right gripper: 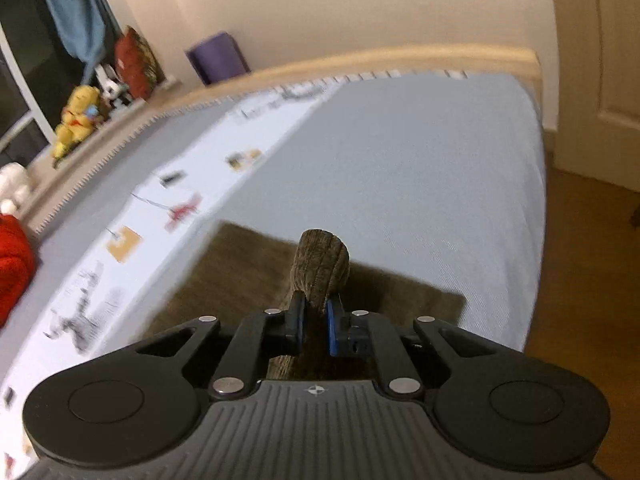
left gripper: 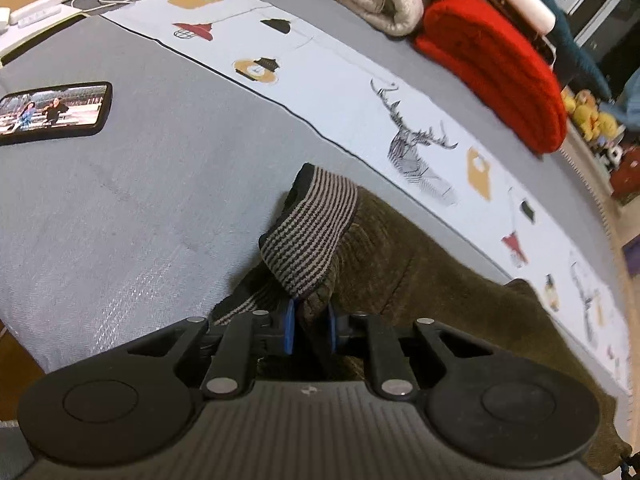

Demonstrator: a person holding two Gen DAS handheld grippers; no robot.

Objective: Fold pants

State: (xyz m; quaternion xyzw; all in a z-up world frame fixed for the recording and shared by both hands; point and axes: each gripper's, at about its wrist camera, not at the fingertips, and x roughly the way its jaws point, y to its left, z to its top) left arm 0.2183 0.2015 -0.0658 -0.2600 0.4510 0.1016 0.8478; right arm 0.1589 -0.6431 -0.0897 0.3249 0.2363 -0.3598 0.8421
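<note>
The left gripper [left gripper: 311, 330] pinches the olive-brown pants [left gripper: 420, 264] at the striped waistband [left gripper: 316, 228], its blue-padded fingers [left gripper: 289, 330] narrow on a bunch of fabric at the lower centre of the frame. The pants trail off to the lower right across the grey bed [left gripper: 140, 208]. A phone [left gripper: 52, 112] lies at the left edge, a red blanket [left gripper: 504, 68] at the upper right.

In the right wrist view, the right gripper [right gripper: 316, 326] grips a raised fold of the pants [right gripper: 320, 268] between narrow fingers [right gripper: 331, 330], while the rest lies flat on the bed [right gripper: 420, 168] at centre. A printed runner [right gripper: 168, 200] crosses the left side.
</note>
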